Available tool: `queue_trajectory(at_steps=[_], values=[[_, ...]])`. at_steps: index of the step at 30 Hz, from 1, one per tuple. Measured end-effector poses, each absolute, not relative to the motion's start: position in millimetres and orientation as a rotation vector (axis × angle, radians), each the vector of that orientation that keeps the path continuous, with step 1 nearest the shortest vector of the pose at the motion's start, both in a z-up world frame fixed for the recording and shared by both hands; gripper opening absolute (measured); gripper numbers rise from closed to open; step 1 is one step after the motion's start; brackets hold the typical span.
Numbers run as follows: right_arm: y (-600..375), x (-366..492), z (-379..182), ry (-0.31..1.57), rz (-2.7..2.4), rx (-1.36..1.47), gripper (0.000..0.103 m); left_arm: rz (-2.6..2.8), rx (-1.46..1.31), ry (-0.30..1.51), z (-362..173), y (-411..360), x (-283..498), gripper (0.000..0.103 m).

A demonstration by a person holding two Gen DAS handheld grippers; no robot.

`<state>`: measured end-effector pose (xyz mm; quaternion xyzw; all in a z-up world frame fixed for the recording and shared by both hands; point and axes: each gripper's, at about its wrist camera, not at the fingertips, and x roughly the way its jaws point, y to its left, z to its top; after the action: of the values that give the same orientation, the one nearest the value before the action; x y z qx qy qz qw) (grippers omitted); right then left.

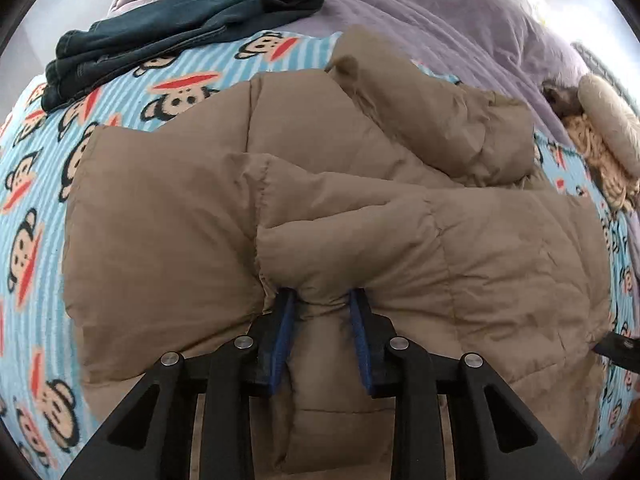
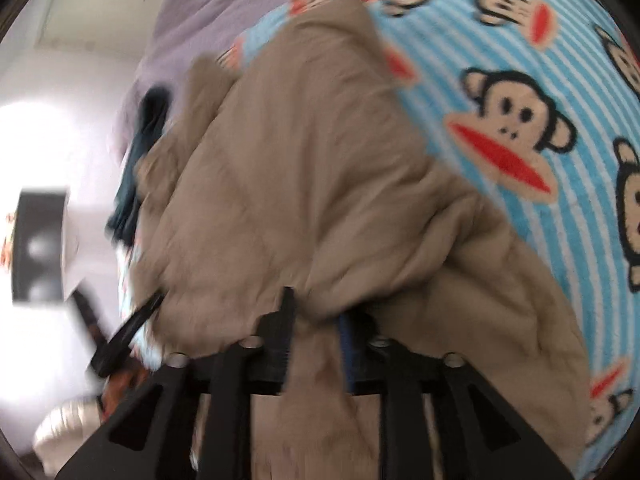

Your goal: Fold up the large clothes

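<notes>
The step in hand looks like the lengthwise fold of a tan puffer jacket (image 1: 320, 200): both grippers have hold of its near hem, ready to carry that edge over the body of the garment. The jacket lies spread on a bed covered by a monkey-print blanket (image 1: 36, 184), with one sleeve (image 1: 432, 120) already laid across its chest.

In the left wrist view, the left gripper (image 1: 322, 300) is clenched on a bunched ridge of the hem, the padded fabric bulging out between the blue fingers (image 1: 284, 320). In the blurred right wrist view, the right gripper (image 2: 316, 312) likewise pinches a fold of the same edge, and the jacket stretches away from it towards the far side.

The next move likely calls for lifting both pinched points together and level, then sweeping them forward towards the collar end so the thick padding doubles over without twisting. A pair of dark jeans (image 1: 176, 28) lies well apart, near the lilac duvet (image 1: 420, 8).
</notes>
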<state>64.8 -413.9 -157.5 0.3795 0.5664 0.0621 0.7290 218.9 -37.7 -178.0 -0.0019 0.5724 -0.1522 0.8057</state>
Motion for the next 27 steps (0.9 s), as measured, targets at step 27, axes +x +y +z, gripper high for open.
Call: queue_trajectory(at_steps=[27], values=[[-458.2, 137.5, -166.4, 1.116, -0.17, 0.433, 0.004, -0.318, 0.131, 1.161, -157.8, -49.1, 206.1, 0.031]])
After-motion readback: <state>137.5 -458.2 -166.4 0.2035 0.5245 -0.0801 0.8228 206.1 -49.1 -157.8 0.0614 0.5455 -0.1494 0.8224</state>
